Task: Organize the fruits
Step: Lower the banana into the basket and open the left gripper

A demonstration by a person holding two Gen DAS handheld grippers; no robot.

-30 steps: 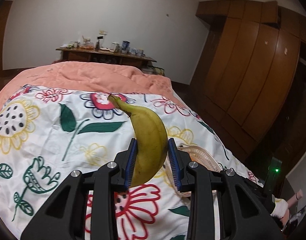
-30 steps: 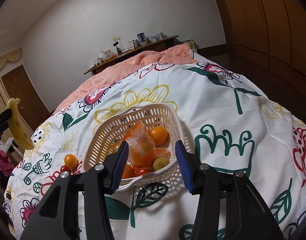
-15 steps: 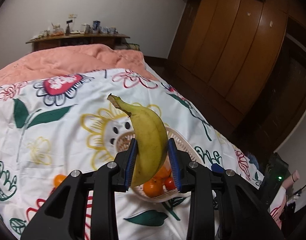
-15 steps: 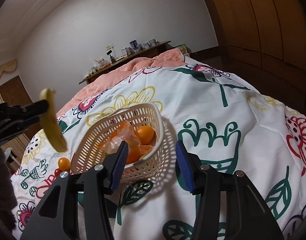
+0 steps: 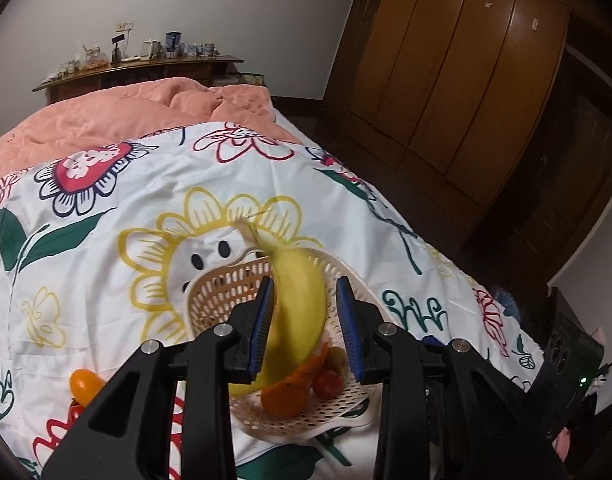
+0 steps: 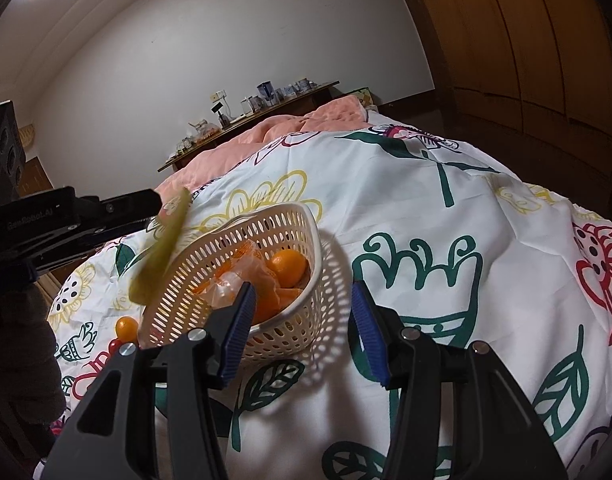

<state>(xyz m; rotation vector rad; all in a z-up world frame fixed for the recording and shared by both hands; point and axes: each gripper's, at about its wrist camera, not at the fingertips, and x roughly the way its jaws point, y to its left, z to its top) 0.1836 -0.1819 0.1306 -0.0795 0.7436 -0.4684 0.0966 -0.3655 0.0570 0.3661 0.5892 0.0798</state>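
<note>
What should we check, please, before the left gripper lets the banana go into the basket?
1. Left gripper shut on banana: ok.
2. Banana above basket: ok in the left view; in the right view it hangs at the near rim.
3. Room inside among the oranges: cannot tell.
4. Right gripper open and empty: ok.
5. Small orange fruit on the bedspread outside the basket: not ok.

Banana [image 6: 162, 248] smeared by motion in right view, its upper end lost against left tongs [image 5: 306, 320]. Basket [image 5: 337, 416] contents half covered by banana and tongs. Red fruit [image 6: 114, 345] at 9 o'clock of basket mostly hidden. Shelf clutter [image 5: 146, 50] too small to identify.
</note>
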